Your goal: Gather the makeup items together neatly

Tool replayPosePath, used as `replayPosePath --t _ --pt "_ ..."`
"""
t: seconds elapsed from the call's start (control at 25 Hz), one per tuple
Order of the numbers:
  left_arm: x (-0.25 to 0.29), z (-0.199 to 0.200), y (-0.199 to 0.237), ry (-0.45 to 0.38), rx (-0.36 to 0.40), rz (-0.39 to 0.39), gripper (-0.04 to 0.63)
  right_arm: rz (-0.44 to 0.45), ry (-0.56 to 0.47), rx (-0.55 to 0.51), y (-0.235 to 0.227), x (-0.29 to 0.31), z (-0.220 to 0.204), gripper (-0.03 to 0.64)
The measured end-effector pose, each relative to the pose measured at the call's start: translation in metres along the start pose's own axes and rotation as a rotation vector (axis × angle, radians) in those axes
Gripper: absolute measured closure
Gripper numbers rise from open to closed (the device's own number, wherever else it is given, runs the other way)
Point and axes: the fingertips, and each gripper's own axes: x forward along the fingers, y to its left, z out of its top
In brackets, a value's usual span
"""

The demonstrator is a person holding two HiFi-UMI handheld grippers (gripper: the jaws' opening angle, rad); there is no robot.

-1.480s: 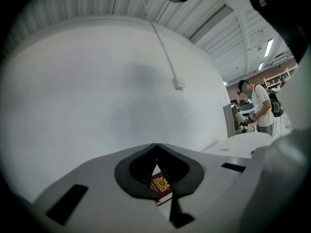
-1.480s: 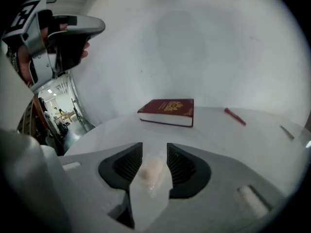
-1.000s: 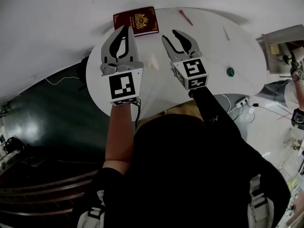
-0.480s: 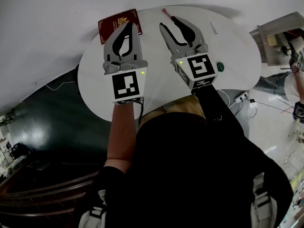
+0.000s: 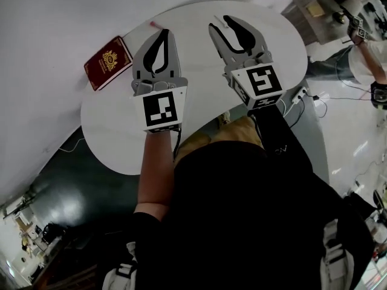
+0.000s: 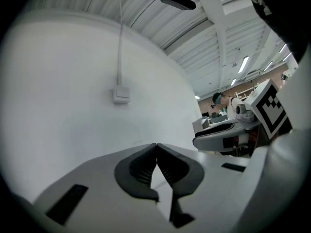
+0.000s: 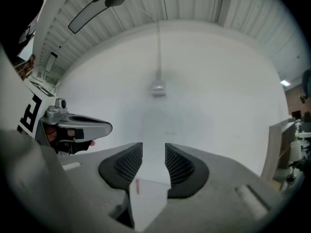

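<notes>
Closest to me, my left gripper (image 5: 164, 35) is closed. In its own view (image 6: 156, 147) the two ribbed black pads meet at the tips, with only a thin sliver of light lower down, and nothing is held between them. My right gripper (image 5: 219, 23) is beside it and apart from it, and its jaws stand open by a narrow gap (image 7: 154, 149). They grip nothing. Neither claw touches anything I can see, and both hang over the white round table (image 5: 109, 119).

Looking down through the open gap of the right gripper, I see a pale corner of the table (image 7: 153, 200). A thin red stick (image 7: 137, 186) lies on it, below the pads and clear of them. In the head view the same red stick (image 5: 156, 24) is a small sliver at the far rim of the table, just past the tip of the left gripper. It is too small for me to tell what kind of makeup item it is.

Out to the left, a dark red booklet (image 5: 107, 62) with a gold crest lies at the table's edge, well apart from the stick. Beyond all of it is a plain white wall with a small wall box (image 7: 158, 88) and a cable running up from it.
</notes>
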Motion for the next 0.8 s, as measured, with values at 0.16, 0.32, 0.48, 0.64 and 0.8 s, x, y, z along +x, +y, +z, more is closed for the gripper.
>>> replayPosePath --t 0.16,0.32,0.48,0.64,0.8 --pt "0.031 0.001 -0.047 -0.005 -0.017 -0.089 0.586 -0.091 0.011 -0.006 -0.050 -0.033 -0.005 0.477" --pt "0.057 -0.004 -0.083 0.025 -0.057 -0.157 0.586 -0.158 0.030 -0.012 -0.086 -0.056 -0.014 0.477" --pt "0.075 0.005 -0.114 -0.021 -0.075 -0.202 0.586 -0.179 0.042 -0.032 -0.109 -0.072 -0.011 0.477" --pt "0.083 0.005 -0.134 -0.023 -0.067 -0.224 0.586 -0.124 0.120 -0.047 -0.113 -0.071 -0.038 0.477" --pt "0.082 -0.001 -0.141 -0.005 -0.071 -0.229 0.586 0.018 0.345 -0.028 -0.104 -0.060 -0.114 0.477"
